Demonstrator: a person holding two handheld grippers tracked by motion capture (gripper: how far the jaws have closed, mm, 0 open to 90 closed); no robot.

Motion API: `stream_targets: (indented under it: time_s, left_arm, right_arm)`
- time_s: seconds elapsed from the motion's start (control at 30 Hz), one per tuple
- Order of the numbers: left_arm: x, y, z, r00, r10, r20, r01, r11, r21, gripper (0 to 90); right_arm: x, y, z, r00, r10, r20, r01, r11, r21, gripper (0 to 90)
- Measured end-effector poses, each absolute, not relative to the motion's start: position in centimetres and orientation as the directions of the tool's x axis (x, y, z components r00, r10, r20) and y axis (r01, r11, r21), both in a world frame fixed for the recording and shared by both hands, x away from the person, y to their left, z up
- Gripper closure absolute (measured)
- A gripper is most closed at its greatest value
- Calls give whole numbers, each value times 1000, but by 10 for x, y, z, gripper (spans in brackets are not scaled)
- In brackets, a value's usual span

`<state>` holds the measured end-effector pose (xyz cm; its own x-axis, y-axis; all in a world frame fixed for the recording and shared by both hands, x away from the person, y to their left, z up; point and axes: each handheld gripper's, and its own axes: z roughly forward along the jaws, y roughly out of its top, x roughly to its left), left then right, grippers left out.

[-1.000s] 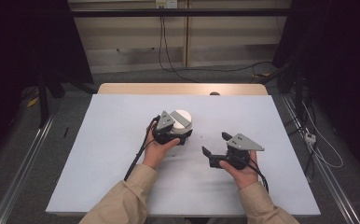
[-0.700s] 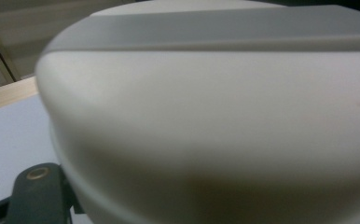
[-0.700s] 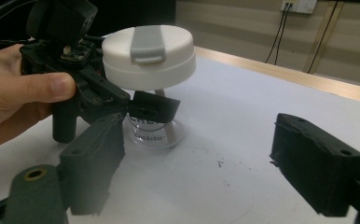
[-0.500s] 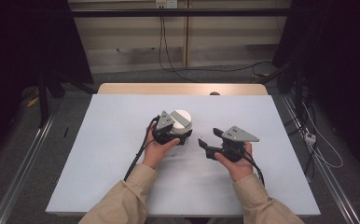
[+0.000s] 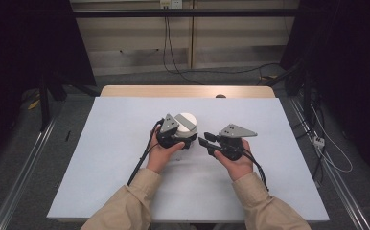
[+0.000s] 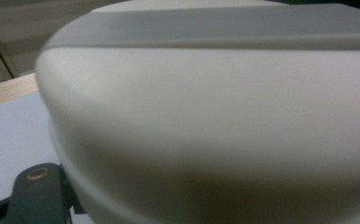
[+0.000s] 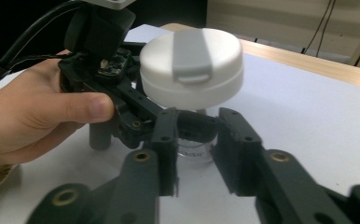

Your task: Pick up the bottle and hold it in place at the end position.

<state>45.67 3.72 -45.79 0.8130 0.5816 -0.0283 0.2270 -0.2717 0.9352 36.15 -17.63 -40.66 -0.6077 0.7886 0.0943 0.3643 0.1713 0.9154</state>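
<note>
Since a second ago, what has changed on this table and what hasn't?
The right gripper has moved left toward the white-lidded container, and its jaws have just been closing; in the right gripper view they stand on either side of the container's clear lower part, and contact is not certain. The left gripper has stayed clamped at the container's base, and the container has stayed in its place on the table.

Pale table (image 5: pixel 101 158), floor cables (image 5: pixel 173 52)
</note>
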Motion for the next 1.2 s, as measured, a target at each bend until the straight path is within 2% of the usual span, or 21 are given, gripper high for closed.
stream_targets:
  time_s: [0.17,0.3,1.2]
  left_arm:
    - [457,37,-458,813,581,-25,225,-275,935,185]
    - [457,37,-458,814,581,-26,226,-274,935,185]
    - [456,37,-458,812,583,-22,224,-278,934,185]
  right_arm:
    - [366,-170,-405,-618,781,88,361,183,915,848]
    - [370,-167,-406,-613,785,90,368,183,912,892]
    - [383,-157,-405,-608,791,66,365,205,908,900]
